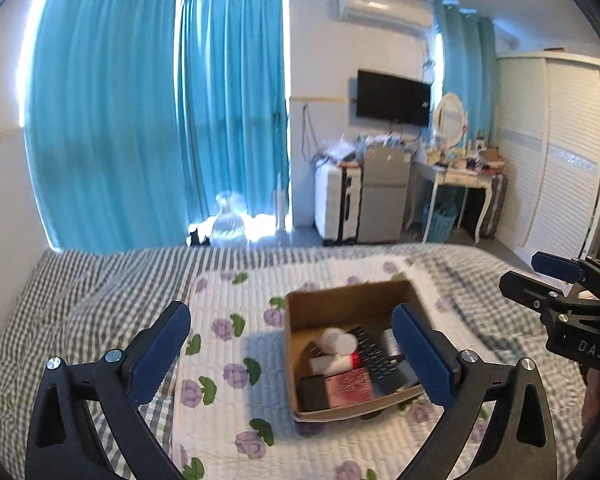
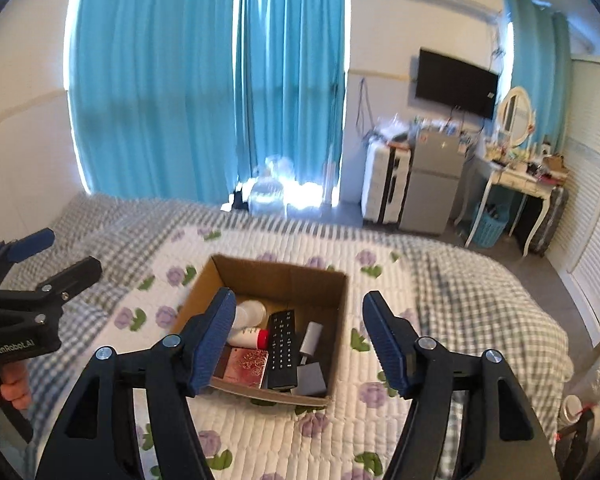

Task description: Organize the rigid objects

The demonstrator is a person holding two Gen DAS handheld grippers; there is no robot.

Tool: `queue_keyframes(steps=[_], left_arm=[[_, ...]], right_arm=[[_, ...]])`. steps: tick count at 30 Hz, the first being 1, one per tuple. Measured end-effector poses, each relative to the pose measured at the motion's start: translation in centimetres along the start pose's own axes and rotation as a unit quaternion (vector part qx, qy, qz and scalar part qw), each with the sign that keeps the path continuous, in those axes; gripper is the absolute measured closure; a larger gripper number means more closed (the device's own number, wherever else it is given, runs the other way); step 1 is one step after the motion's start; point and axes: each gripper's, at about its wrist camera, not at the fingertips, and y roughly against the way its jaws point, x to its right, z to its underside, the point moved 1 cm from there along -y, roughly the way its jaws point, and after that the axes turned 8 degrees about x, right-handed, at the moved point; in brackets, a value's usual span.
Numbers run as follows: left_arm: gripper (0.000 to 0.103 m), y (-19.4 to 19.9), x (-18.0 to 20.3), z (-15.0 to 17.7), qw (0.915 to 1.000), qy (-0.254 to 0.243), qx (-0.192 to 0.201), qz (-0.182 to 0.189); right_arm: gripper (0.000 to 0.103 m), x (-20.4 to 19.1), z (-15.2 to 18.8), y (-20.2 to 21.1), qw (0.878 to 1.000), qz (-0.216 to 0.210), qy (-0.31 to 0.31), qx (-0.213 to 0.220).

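Hovering spread wide and empty, the left gripper [image 1: 290, 350] frames an open brown cardboard box [image 1: 320, 304] on the floral quilt [image 1: 228, 364]. From the right wrist, the right gripper [image 2: 298, 340], likewise parted, hangs above that box, where a black remote [image 2: 281, 348], pink case [image 2: 246, 366] and white bottle [image 2: 247, 336] lie.

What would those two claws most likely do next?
Probably draw back and stop: both the left gripper and right gripper hang open and empty above the cardboard box, and the quilt around it shows no loose items.
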Motion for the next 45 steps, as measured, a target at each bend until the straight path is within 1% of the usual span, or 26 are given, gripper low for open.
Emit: queue_keyframes(steps=[1, 2, 3, 4, 5, 7, 8, 10, 11, 13, 15, 18, 20, 23, 25, 29, 33, 38, 45], left_arm=[[0.0, 0.9, 0.4, -0.3, 1.0, 0.0, 0.007, 0.0], [0.0, 1.8, 0.7, -0.5, 0.9999, 0.006, 0.016, -0.001], [0.0, 2.4, 0.9, -0.6, 0.9997, 0.012, 0.021, 0.003], [0.0, 3.1, 1.1, -0.5, 0.9994, 0.021, 0.025, 0.013], [0.0, 3.5, 1.2, -0.2, 0.9991, 0.029, 0.025, 0.016], [0.0, 3.9, 1.3, 0.7, 0.9989, 0.041, 0.019, 0.011], [0.0, 4.1, 1.3, 1.3, 0.9989, 0.043, 0.018, 0.007], [0.0, 4.7, 1.4, 2.4, 0.9984, 0.044, 0.034, 0.006], [0.0, 5.0, 1.4, 3.1, 0.9982, 0.04, 0.044, -0.001], [0.0, 5.3, 1.5, 4.7, 0.9979, 0.029, 0.054, -0.019], [0.0, 5.2, 1.7, 6.2, 0.9976, 0.021, 0.059, -0.029], [0.0, 4.3, 1.9, 9.1, 0.9979, 0.002, 0.049, -0.041], [0.0, 3.7, 2.0, 11.1, 0.9976, -0.005, 0.048, -0.05], [0.0, 3.5, 2.2, 13.3, 0.9959, -0.025, 0.064, -0.059], [0.0, 3.5, 2.3, 14.2, 0.9956, -0.026, 0.07, -0.057], [0.0, 3.4, 2.2, 14.6, 0.9968, -0.009, 0.065, -0.045], [0.0, 3.7, 2.6, 14.8, 0.9967, -0.014, 0.069, -0.04], [0.0, 3.8, 2.6, 14.9, 0.9971, -0.012, 0.062, -0.043], [0.0, 3.7, 2.2, 14.9, 0.997, -0.002, 0.059, -0.051]], right_arm=[[0.028, 0.0, -0.3, 1.3, 1.0, 0.003, 0.001, 0.011], [0.02, 0.0, -0.5, 2.7, 1.0, 0.009, 0.004, 0.025], [0.015, -0.1, -0.5, 3.9, 0.999, 0.013, 0.008, 0.04], [0.006, -0.2, -0.4, 4.9, 0.998, 0.018, 0.014, 0.051], [0.0, -0.2, -0.1, 5.8, 0.997, 0.028, 0.016, 0.066], [0.0, 0.0, 0.7, 7.0, 0.996, 0.04, 0.006, 0.085], [0.0, 0.2, 1.3, 7.4, 0.996, 0.038, -0.002, 0.086], [0.0, 0.6, 2.7, 7.5, 0.996, 0.031, -0.02, 0.084], [0.0, 0.9, 3.5, 7.4, 0.996, 0.026, -0.028, 0.085], [0.0, 1.4, 5.2, 7.7, 0.994, 0.024, -0.045, 0.097], [0.0, 2.0, 7.2, 7.4, 0.992, 0.024, -0.064, 0.11], [0.0, 2.4, 9.8, 7.0, 0.989, 0.037, -0.063, 0.125], [0.0, 2.1, 11.4, 6.3, 0.99, 0.042, -0.051, 0.123], [0.0, 2.1, 13.7, 6.0, 0.988, 0.055, -0.044, 0.139], [0.0, 2.3, 14.7, 5.7, 0.989, 0.047, -0.051, 0.134], [0.0, 2.2, 15.2, 4.8, 0.991, 0.049, -0.043, 0.12], [0.0, 1.5, 15.5, 4.8, 0.991, 0.048, -0.028, 0.124], [0.0, 1.3, 15.7, 4.4, 0.992, 0.046, -0.023, 0.117], [0.0, 1.0, 15.8, 4.4, 0.992, 0.045, -0.018, 0.12]])
